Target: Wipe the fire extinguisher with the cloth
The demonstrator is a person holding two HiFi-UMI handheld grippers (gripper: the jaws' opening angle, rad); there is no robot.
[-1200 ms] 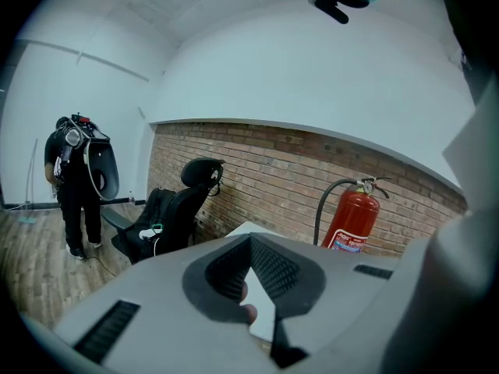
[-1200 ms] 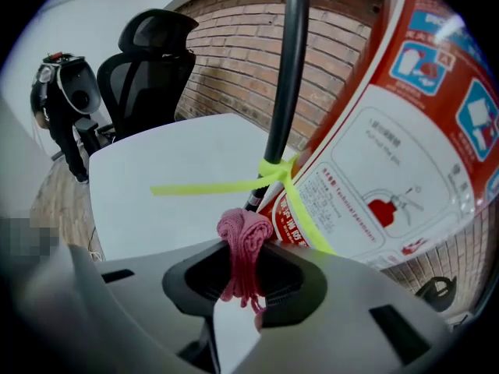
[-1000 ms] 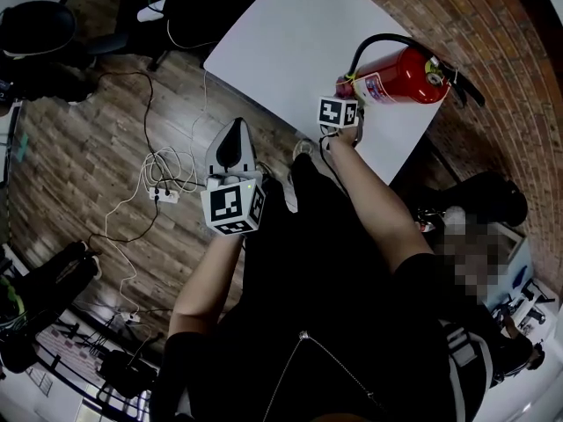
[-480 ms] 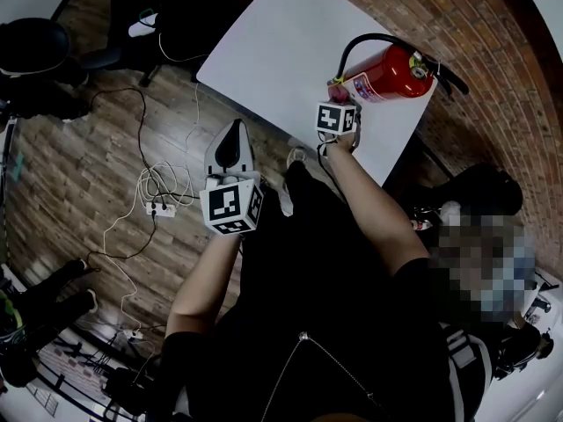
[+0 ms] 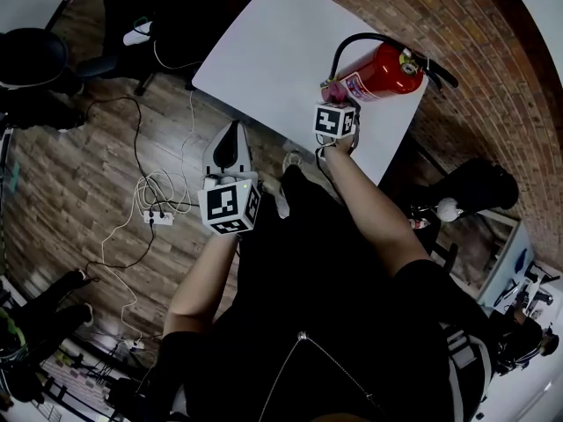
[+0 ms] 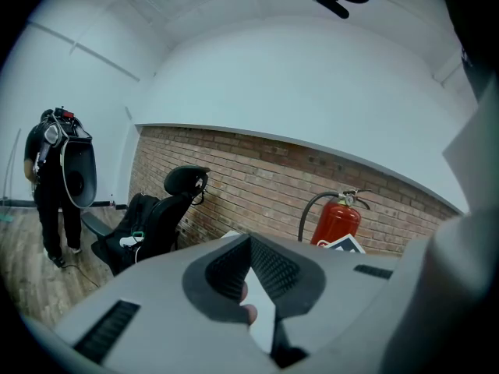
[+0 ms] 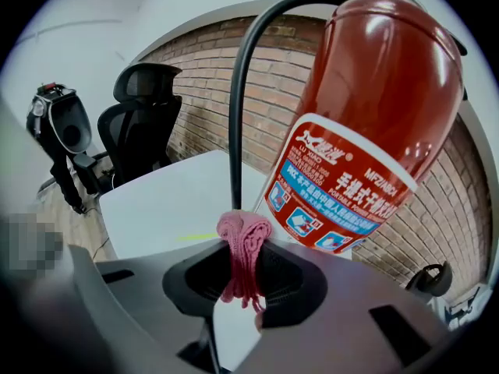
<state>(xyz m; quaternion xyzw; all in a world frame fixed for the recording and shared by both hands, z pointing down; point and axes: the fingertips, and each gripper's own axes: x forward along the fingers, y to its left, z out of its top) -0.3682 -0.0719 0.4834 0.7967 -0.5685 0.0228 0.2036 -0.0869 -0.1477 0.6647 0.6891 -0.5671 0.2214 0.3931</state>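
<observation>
A red fire extinguisher (image 5: 380, 69) with a black hose stands upright on the white table (image 5: 273, 51) by the brick wall. My right gripper (image 5: 330, 92) sits at its lower end, shut on a bunched pink cloth (image 7: 243, 248). In the right gripper view the cloth touches or nearly touches the hose (image 7: 238, 92) just left of the extinguisher's label (image 7: 343, 185). My left gripper (image 5: 231, 132) hangs over the floor, short of the table's near edge, with its jaws together and nothing between them. The left gripper view shows that gripper (image 6: 251, 244) with the extinguisher (image 6: 337, 223) beyond it.
Wooden floor with loose white cables and a power strip (image 5: 158, 214) lies left of me. Black office chairs stand at the far left (image 5: 31, 55) and beside the table (image 6: 156, 216). A person (image 6: 54, 185) stands far left. The brick wall (image 5: 457, 25) runs behind the table.
The head view has shifted slightly, sliding the table and extinguisher left in the picture. My right gripper stays at the extinguisher's lower end with the cloth; the left gripper has barely moved.
</observation>
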